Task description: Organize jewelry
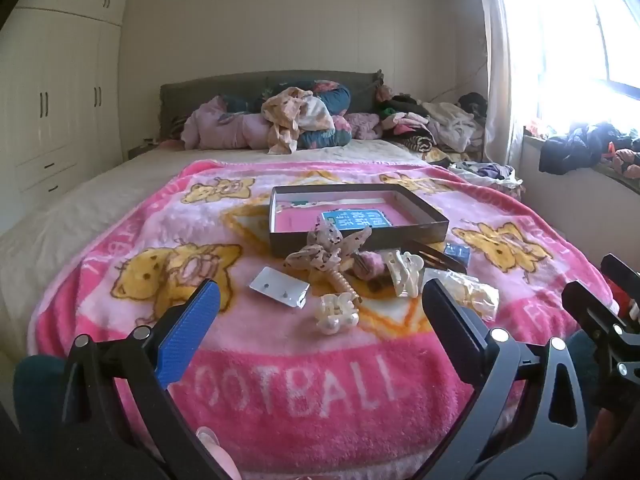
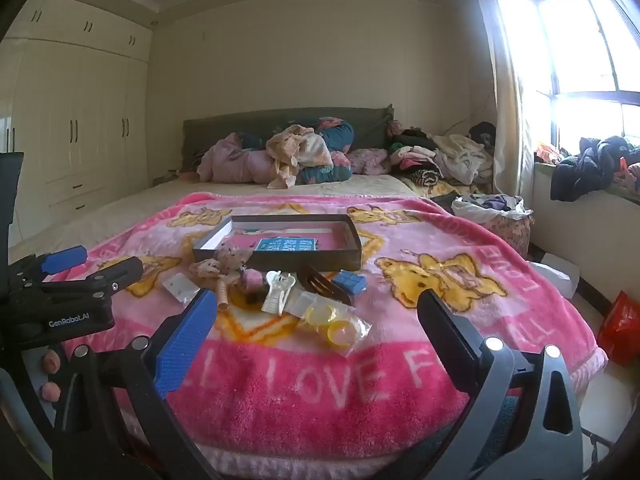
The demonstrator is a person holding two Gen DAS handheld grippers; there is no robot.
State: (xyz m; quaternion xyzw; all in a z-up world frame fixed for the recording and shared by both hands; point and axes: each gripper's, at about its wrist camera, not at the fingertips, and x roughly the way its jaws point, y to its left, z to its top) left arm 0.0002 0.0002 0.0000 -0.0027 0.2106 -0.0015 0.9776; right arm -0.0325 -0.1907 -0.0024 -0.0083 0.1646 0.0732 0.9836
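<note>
A dark shallow box point(image 1: 420, 210) point(image 2: 352, 236) lies on the pink blanket with a blue card point(image 1: 354, 218) inside. In front of it lies a heap of accessories: a beige fabric bow point(image 1: 328, 250), an earring card point(image 1: 280, 286), a pearl hair claw point(image 1: 336, 312), a white hair claw point(image 1: 406, 272) point(image 2: 278, 290), a pink scrunchie point(image 2: 253, 280), a brown clip point(image 2: 322, 284), a small blue box point(image 2: 350, 281) and a bag of yellow rings point(image 2: 336, 326) point(image 1: 476, 294). My left gripper point(image 1: 320, 332) is open, just short of the pearl claw. My right gripper point(image 2: 316, 340) is open, near the yellow rings.
The pink blanket point(image 1: 304, 392) covers the near end of a bed. Pillows and heaped clothes point(image 1: 304, 120) lie at the headboard. Wardrobes point(image 1: 60, 112) stand on the left, a window sill with clothes point(image 2: 592, 168) on the right. A red bag point(image 2: 620, 328) lies on the floor.
</note>
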